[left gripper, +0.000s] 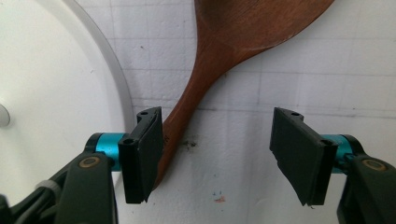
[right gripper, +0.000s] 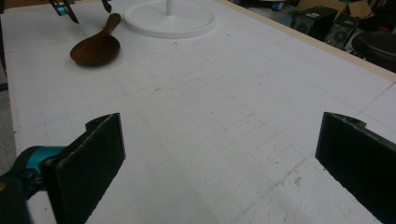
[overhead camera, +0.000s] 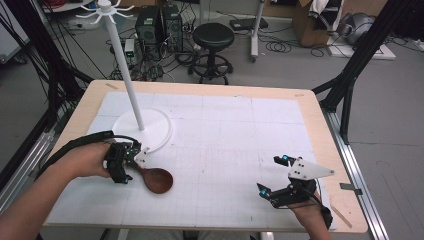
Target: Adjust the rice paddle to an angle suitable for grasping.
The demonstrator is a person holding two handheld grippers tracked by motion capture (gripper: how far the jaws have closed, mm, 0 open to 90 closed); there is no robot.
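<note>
The right gripper [overhead camera: 280,176] rests near the front right corner of the table [overhead camera: 320,130], jaws spread wide with nothing between them; its own view shows bare white grid mat [right gripper: 224,107] between the two pads. It takes no part in the work at this point.

The left gripper [left gripper: 217,154] sits at the front left of the mat, lowered over the handle of a wooden spoon [left gripper: 205,70]. The jaws are partly closed and straddle the handle end. One pad [left gripper: 144,154] touches or nearly touches the side of the handle; the other pad [left gripper: 296,156] stands well clear of it. The spoon is therefore bracketed but not clamped. No earlier picture is available to judge travel.

The wooden spoon [overhead camera: 155,179] lies flat on the mat, bowl pointing away from the left gripper, just beside the rim of the round white base [overhead camera: 160,131] of a hook stand [overhead camera: 127,75].

Handling assessment:
- Material: one-piece dark wood, judged stiff and light. Not fragile.
- Surface: smooth, finished look; likely somewhat slippery against the pads.
- Shape: the handle is narrow and tapers wider toward the bowl, so it may pivot or slide if gripped off-centre.
- Recommended grip: across the handle near its end, as now bracketed, both pads square on the flat sides.
- Caution: the bowl end is the heavier part and will tend to droop on lifting.

The stand's hooks [overhead camera: 105,9] sit high at the far left.
</note>
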